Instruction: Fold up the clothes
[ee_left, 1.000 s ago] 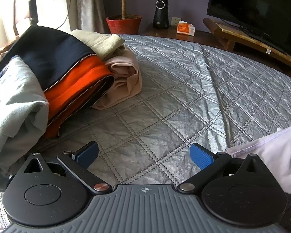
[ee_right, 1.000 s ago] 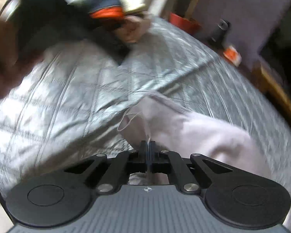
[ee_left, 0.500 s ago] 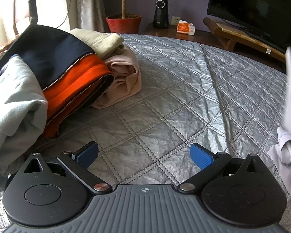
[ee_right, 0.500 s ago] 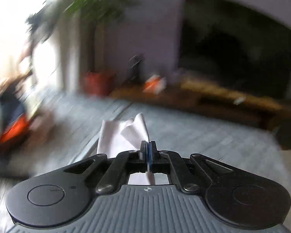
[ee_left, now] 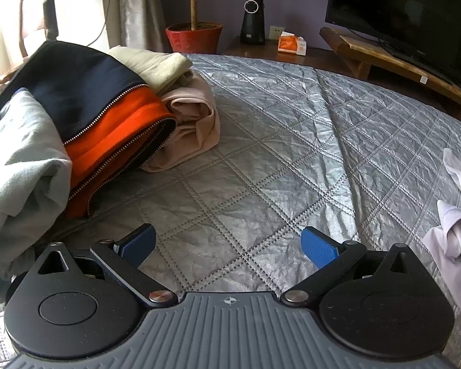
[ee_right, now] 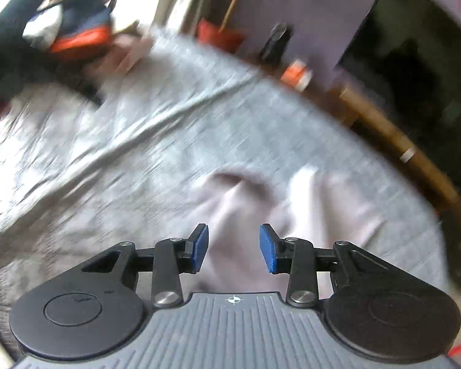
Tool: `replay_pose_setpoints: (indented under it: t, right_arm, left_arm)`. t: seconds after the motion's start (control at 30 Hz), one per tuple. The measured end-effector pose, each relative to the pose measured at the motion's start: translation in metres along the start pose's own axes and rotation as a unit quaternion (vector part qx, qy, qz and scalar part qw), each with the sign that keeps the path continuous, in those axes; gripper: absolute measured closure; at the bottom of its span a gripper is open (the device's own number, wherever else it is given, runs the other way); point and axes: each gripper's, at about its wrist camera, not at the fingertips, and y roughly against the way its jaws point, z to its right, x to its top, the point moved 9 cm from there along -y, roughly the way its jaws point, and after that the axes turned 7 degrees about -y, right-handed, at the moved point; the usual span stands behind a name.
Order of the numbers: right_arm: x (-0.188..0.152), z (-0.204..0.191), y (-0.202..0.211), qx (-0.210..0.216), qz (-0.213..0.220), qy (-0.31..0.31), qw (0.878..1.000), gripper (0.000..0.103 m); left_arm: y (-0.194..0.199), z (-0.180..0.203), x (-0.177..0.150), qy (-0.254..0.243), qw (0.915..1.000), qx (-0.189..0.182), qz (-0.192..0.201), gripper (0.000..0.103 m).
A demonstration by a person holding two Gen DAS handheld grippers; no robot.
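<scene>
Quilted bed (ee_left: 276, 141): left gripper (ee_left: 227, 243) apart; right gripper (ee_right: 233, 247) opening, seemingly above pale garment (ee_right: 239, 196).

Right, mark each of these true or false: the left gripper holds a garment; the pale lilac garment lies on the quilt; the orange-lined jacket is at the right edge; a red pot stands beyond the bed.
1. The left gripper holds a garment. False: it is open, with only quilt between its pads.
2. The pale lilac garment lies on the quilt. True.
3. The orange-lined jacket is at the right edge. False: it is in the pile on the left.
4. A red pot stands beyond the bed. True.
</scene>
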Motion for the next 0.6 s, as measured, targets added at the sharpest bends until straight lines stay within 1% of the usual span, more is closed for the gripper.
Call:
replay_pose_setpoints:
  t: [0.07,0.13,0.17,0.2,0.23,0.27,0.3,0.37,0.4,0.47,0.5,0.53,0.57,0.6]
  right_arm:
    - [-0.003,-0.005,-0.005,-0.018,-0.001,0.015,1.000,0.065]
    - [-0.005,0.002,-0.012,-0.016,-0.011,-0.009,1.000,0.065]
    - [-0.005,0.005,-0.015,-0.009,-0.019,-0.023,1.000,0.068]
    - [-0.005,0.007,-0.016,0.002,-0.024,-0.035,0.999,0.073]
    - [-0.005,0.009,-0.015,0.013,-0.025,-0.046,0.999,0.096]
    - [-0.005,0.012,-0.012,0.026,-0.026,-0.065,0.997,0.098]
    - [-0.003,0.016,-0.007,0.049,-0.024,-0.101,0.993,0.098]
    - [0.004,0.028,0.009,0.081,0.003,-0.172,0.982,0.099]
    - [0.006,0.037,0.016,0.068,0.015,-0.194,0.978,0.099]
    - [0.003,0.063,0.026,0.000,0.037,-0.219,0.975,0.098]
    - [0.001,0.076,0.031,-0.035,0.048,-0.231,0.971,0.096]
    - [-0.003,0.089,0.032,-0.059,0.049,-0.252,0.965,0.087]
    - [-0.008,0.101,0.031,-0.077,0.046,-0.278,0.956,0.079]
    - [-0.012,0.107,0.032,-0.096,0.042,-0.279,0.955,0.076]
  left_arm:
    - [-0.001,-0.001,0.000,0.002,1.0000,0.001,-0.001,0.001]
    - [-0.003,-0.001,0.001,0.004,1.0000,0.000,-0.002,0.001]
    - [-0.003,-0.001,0.001,0.003,1.0000,0.000,-0.002,0.001]
    - [-0.003,0.000,0.001,0.003,1.0000,-0.001,-0.001,0.001]
    - [-0.002,0.001,0.001,0.001,1.0000,-0.002,0.000,0.001]
    - [-0.002,0.002,0.002,0.000,1.0000,-0.003,0.001,0.001]
    - [-0.002,0.002,0.002,-0.001,1.0000,-0.004,0.001,0.001]
    - [-0.002,0.000,0.002,0.001,1.0000,-0.003,0.002,0.001]
    - [-0.002,-0.001,0.002,0.003,1.0000,-0.003,0.001,0.001]
    - [-0.002,-0.002,0.002,0.007,1.0000,-0.003,0.001,0.001]
    - [-0.001,-0.003,0.002,0.008,1.0000,-0.003,0.000,0.001]
    - [-0.001,-0.002,0.002,0.008,1.0000,-0.003,0.001,0.001]
    - [0.000,-0.002,0.002,0.006,1.0000,-0.004,0.001,0.001]
    - [0.000,-0.001,0.002,0.004,1.0000,-0.003,0.002,0.001]
